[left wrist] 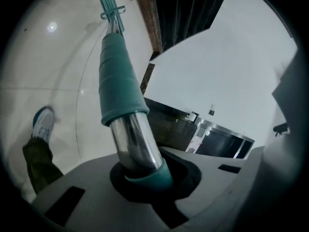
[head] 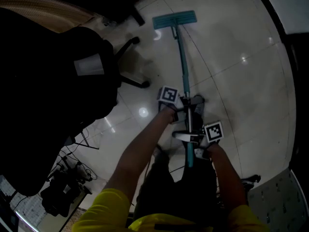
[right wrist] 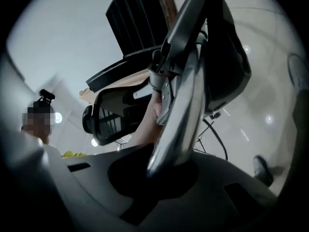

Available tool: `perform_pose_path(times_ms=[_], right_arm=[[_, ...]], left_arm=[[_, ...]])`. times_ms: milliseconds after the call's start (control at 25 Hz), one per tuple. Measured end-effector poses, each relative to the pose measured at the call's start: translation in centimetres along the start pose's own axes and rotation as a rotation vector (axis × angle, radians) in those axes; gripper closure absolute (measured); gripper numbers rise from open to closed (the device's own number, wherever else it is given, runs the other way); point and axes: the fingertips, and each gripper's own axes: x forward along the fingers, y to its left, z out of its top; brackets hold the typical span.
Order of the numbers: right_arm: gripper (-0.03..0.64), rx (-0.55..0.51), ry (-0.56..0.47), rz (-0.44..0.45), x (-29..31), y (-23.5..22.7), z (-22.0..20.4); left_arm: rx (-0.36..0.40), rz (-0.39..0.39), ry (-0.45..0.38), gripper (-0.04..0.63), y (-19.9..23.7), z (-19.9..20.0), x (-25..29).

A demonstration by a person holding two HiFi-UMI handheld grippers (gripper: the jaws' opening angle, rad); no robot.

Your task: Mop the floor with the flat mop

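The flat mop lies with its teal head (head: 175, 20) on the pale tiled floor at the far end. Its teal and metal handle (head: 184, 66) runs back toward me. My left gripper (head: 181, 103) is shut on the handle higher up. My right gripper (head: 198, 139) is shut on it closer to my body. In the left gripper view the shiny pole with its teal sleeve (left wrist: 120, 81) rises out of the left gripper (left wrist: 145, 173), and the mop head (left wrist: 110, 4) is far off. In the right gripper view the metal pole (right wrist: 181, 110) sits clamped in the right gripper (right wrist: 164, 173).
A black office chair (head: 63, 81) fills the left, its wheeled base (head: 133, 76) close beside the mop handle. Cables and dark gear (head: 67, 187) lie at lower left. A dark wall edge (head: 294, 57) runs down the right. My shoe (left wrist: 43, 124) stands on the tiles.
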Motion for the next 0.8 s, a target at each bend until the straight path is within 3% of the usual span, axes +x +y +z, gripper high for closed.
perform_pose_path(times_ms=[80, 160, 280, 360, 440, 480, 560, 640, 720, 800], right_arm=[[0.595, -0.033, -0.030, 0.001, 0.3, -1.9, 6.7], [0.600, -0.006, -0.090, 0.089, 1.3, -2.1, 11.1], [0.617, 0.014, -0.095, 0.157, 2.5, -1.3, 10.6], [0.617, 0.046, -0.065, 0.136, 2.4, -0.8, 6.5], [0.617, 0.108, -0.070, 0.162, 2.0, 1.4, 0.6], [0.617, 0.141, -0.077, 0.174, 1.8, 2.8, -2.7], [0.617, 0.212, -0.083, 0.158, 1.7, 4.9, -9.4], [0.615, 0.261, -0.091, 0.139, 1.7, 6.2, -14.9], [0.615, 0.253, -0.100, 0.145, 1.9, 6.5, -17.3], [0.615, 0.205, -0.101, 0.141, 2.0, 5.0, -16.3]], left_arm=[[0.076, 0.034, -0.031, 0.572, -0.2, 7.4, -0.1], [0.100, 0.114, -0.073, 0.569, 0.6, 12.6, -0.7], [0.085, 0.152, -0.065, 0.572, 2.0, 13.0, -1.2], [0.083, 0.097, -0.052, 0.572, 2.6, 9.1, -0.8], [0.098, 0.039, -0.028, 0.572, 2.7, 2.6, -0.6], [0.119, 0.046, -0.005, 0.572, 2.7, -1.1, -0.8], [0.128, 0.151, 0.045, 0.572, 3.4, -8.8, -1.8], [0.046, 0.205, 0.075, 0.572, 3.4, -15.6, -2.5], [0.012, 0.153, 0.093, 0.569, 3.1, -19.0, -2.3], [0.039, 0.088, 0.111, 0.553, 3.1, -18.0, -1.6]])
